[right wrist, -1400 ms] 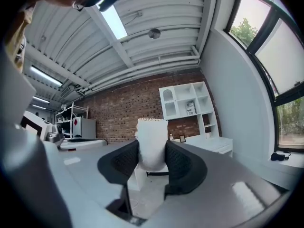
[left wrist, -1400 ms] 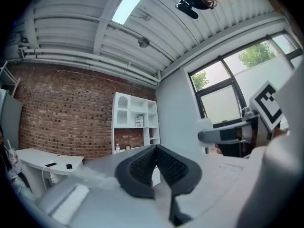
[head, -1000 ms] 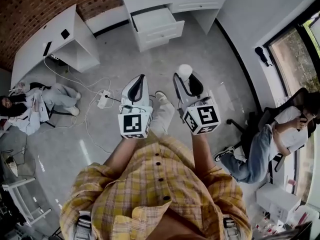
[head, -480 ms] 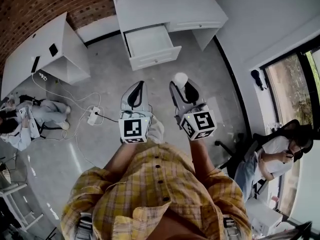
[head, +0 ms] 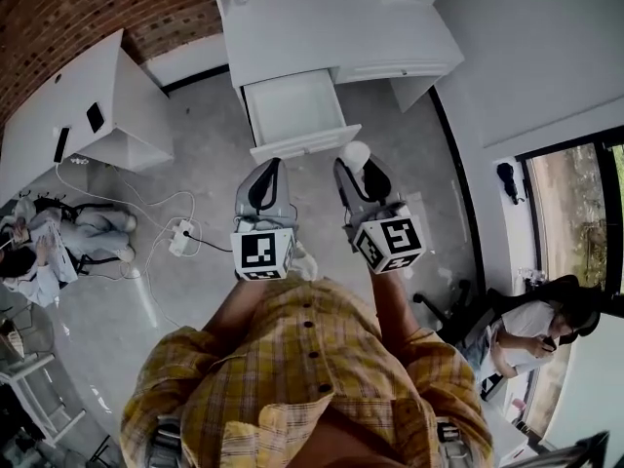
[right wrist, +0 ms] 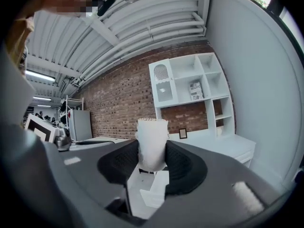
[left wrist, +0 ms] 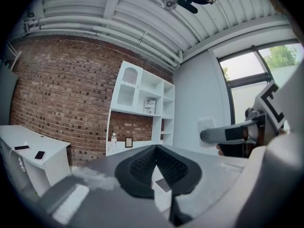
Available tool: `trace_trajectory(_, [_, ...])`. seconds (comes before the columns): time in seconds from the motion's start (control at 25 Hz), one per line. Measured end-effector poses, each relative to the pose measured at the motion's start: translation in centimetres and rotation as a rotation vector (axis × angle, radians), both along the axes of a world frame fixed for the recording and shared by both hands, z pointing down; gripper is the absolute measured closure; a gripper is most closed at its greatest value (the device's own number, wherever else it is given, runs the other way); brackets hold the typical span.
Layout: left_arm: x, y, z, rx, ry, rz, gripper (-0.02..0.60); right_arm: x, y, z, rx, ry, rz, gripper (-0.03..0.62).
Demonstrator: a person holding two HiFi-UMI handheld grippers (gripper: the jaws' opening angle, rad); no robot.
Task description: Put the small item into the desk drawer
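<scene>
My right gripper (head: pixel 362 164) is shut on a small white cylindrical item (head: pixel 357 152); in the right gripper view the white item (right wrist: pixel 152 144) stands upright between the black pads (right wrist: pixel 181 164). My left gripper (head: pixel 264 179) is held beside it, its black pads (left wrist: pixel 173 167) touching at the tips with nothing between them. The white desk (head: pixel 292 27) stands ahead against the brick wall, and its drawer (head: pixel 292 110) is pulled out and looks empty. Both grippers hover over the floor just short of the drawer's front.
A second white desk (head: pixel 78 105) with a phone on it stands at the left. Cables and a power strip (head: pixel 180 239) lie on the floor. A person sits on the floor at far left (head: pixel 39 247); another sits in a chair at lower right (head: pixel 531 325). White shelves (right wrist: pixel 190 84) rise above the desk.
The desk and open drawer have come closer and lower in the head view as I walked toward them. Both grippers keep the same pose, the right still holding the white item.
</scene>
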State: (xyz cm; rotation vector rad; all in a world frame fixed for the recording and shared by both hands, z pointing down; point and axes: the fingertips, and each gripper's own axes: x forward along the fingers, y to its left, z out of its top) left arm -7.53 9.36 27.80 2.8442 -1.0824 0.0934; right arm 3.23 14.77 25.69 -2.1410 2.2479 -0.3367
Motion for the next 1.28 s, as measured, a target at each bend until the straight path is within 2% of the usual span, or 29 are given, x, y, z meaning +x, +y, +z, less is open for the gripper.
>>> trace_trajectory(0.44, [2.3,-7.2,3.0,-0.070,-0.057,-0.016,0.580,2.3,-7.4,3.0,-0.063,-0.030,-0.043,0.427])
trace_trajectory(0.92, [3.9,-12.7,7.9,-0.104,-0.121,-0.094,0.580,2.8,-14.6,8.2,-0.158,-0.076,-0.165,0.427])
trace_trajectory(1.28, [7.3,-18.5,13.4,-0.181,-0.206,-0.169,0.580,6.3,-21.5,16.2,-0.315,-0.120,-0.234,0.427])
